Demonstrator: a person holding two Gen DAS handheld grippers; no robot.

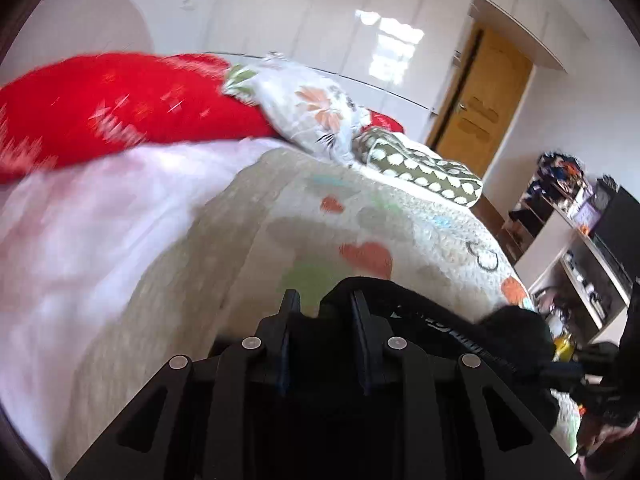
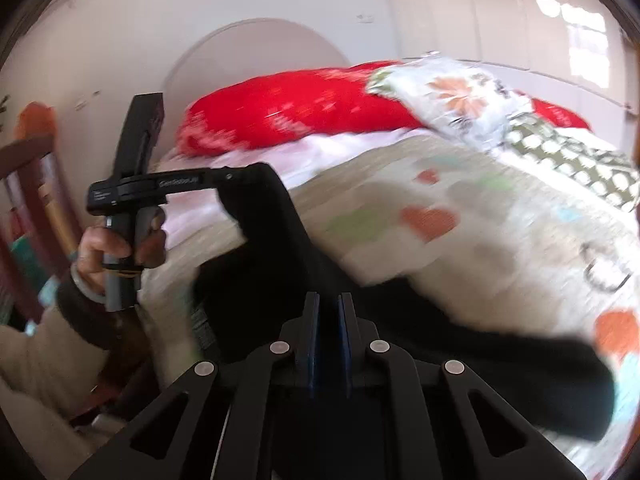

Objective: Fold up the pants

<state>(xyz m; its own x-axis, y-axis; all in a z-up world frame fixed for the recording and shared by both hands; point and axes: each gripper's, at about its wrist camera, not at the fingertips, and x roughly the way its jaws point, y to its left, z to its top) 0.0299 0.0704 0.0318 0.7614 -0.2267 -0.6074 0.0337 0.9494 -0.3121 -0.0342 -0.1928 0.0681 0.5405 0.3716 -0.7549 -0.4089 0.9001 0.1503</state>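
Note:
The black pants (image 2: 272, 240) hang above the bed, stretched between both grippers. In the right wrist view a hand (image 2: 100, 252) holds my left gripper (image 2: 240, 178) at the left, and its tip pinches one end of the pants, which droop from it. My right gripper (image 2: 329, 306) is in the foreground, its blue pads nearly together on the dark cloth, which runs off to the lower right. In the left wrist view my left gripper (image 1: 324, 304) has a bunch of the black pants (image 1: 508, 332) between its narrow-set fingers.
Under the pants lies a cream blanket with hearts (image 1: 360, 220) over a white sheet. A red pillow (image 1: 120, 104), a floral pillow (image 1: 312, 108) and a green dotted pillow (image 1: 424, 172) sit at the bed's head. A wooden door (image 1: 480, 108) and cluttered shelves (image 1: 580, 240) stand to the right.

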